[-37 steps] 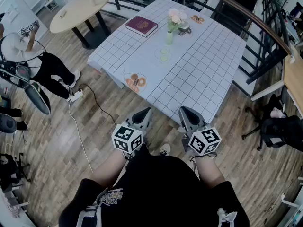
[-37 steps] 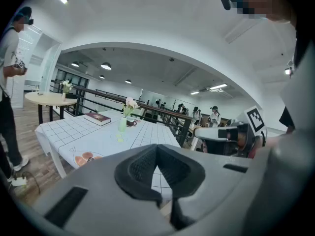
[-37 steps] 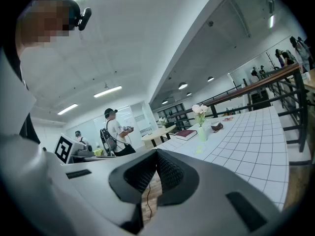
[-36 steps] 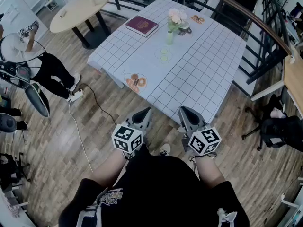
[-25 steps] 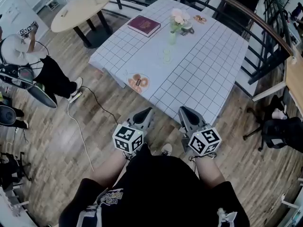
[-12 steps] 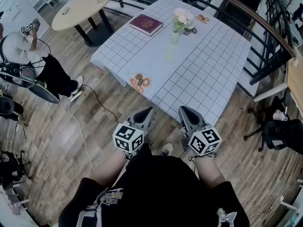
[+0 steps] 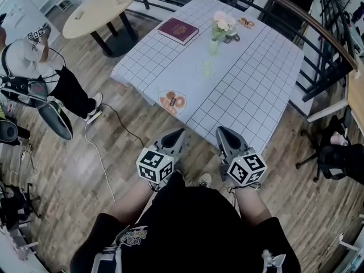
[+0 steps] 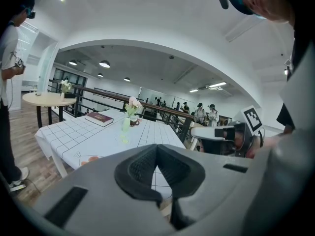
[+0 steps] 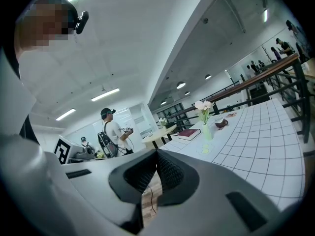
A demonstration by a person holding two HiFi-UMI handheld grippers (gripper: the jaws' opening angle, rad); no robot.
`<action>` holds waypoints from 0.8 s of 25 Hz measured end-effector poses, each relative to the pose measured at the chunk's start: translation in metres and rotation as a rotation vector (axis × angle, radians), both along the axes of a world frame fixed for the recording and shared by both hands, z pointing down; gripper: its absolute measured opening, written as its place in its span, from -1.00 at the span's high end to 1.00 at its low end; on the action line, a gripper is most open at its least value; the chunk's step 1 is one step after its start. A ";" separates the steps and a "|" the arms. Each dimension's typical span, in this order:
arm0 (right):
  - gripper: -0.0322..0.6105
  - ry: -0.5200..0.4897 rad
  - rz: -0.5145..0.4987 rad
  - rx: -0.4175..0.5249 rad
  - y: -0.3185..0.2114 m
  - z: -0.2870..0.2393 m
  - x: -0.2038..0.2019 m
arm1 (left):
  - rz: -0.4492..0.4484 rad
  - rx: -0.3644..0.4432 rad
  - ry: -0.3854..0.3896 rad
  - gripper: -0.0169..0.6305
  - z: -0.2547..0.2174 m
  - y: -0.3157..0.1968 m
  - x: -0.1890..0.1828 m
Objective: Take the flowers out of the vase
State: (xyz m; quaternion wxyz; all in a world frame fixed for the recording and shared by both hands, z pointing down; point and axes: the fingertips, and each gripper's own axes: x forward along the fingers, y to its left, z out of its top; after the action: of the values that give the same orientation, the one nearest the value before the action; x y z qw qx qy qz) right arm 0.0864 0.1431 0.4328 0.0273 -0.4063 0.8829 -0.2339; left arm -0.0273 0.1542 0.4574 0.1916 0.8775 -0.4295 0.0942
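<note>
- Left gripper (image 7: 175, 134) and right gripper (image 7: 222, 132): jaws pressed together, holding nothing.
- The flowers (image 7: 223, 21) sit in the vase (image 7: 212, 46), far ahead of both.
- The checked table (image 7: 250, 95) is just ahead, with the wood floor (image 7: 68, 175) below.

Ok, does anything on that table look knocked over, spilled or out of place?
Nothing stands out. The pale green vase stands upright with the pink and white flowers in it, the dark red book lies flat, and the plate of pastries sits fully on the white checked tablecloth. No spill shows.
</note>
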 end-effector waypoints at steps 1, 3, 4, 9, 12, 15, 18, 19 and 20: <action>0.83 -0.001 0.003 -0.001 -0.002 0.000 -0.002 | 0.003 -0.001 0.001 0.92 0.000 -0.002 -0.002; 0.83 0.000 0.010 -0.004 -0.007 0.000 -0.007 | 0.008 -0.001 0.003 0.92 -0.001 -0.007 -0.007; 0.83 0.000 0.015 -0.005 -0.009 0.000 -0.009 | 0.010 -0.001 0.005 0.92 -0.002 -0.010 -0.010; 0.83 -0.010 0.050 -0.014 -0.023 0.001 -0.020 | 0.024 -0.001 0.011 0.92 -0.002 -0.024 -0.024; 0.83 -0.014 0.069 -0.015 -0.033 0.000 -0.027 | 0.035 -0.004 0.012 0.92 -0.002 -0.035 -0.033; 0.83 -0.019 0.087 -0.018 -0.042 0.000 -0.035 | 0.049 -0.007 0.015 0.92 -0.002 -0.045 -0.041; 0.83 -0.021 0.113 -0.021 -0.051 0.001 -0.041 | 0.074 -0.010 0.018 0.92 -0.002 -0.056 -0.048; 0.83 -0.021 0.121 -0.023 -0.053 0.001 -0.045 | 0.081 -0.010 0.019 0.92 -0.002 -0.059 -0.051; 0.83 -0.021 0.127 -0.023 -0.055 0.002 -0.049 | 0.087 -0.010 0.021 0.92 -0.001 -0.062 -0.055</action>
State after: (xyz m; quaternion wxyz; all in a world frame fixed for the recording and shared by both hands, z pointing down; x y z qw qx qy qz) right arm 0.0373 0.0879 0.4348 0.0465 -0.4594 0.8522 -0.2461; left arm -0.0827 0.0922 0.4560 0.1962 0.8954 -0.3883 0.0954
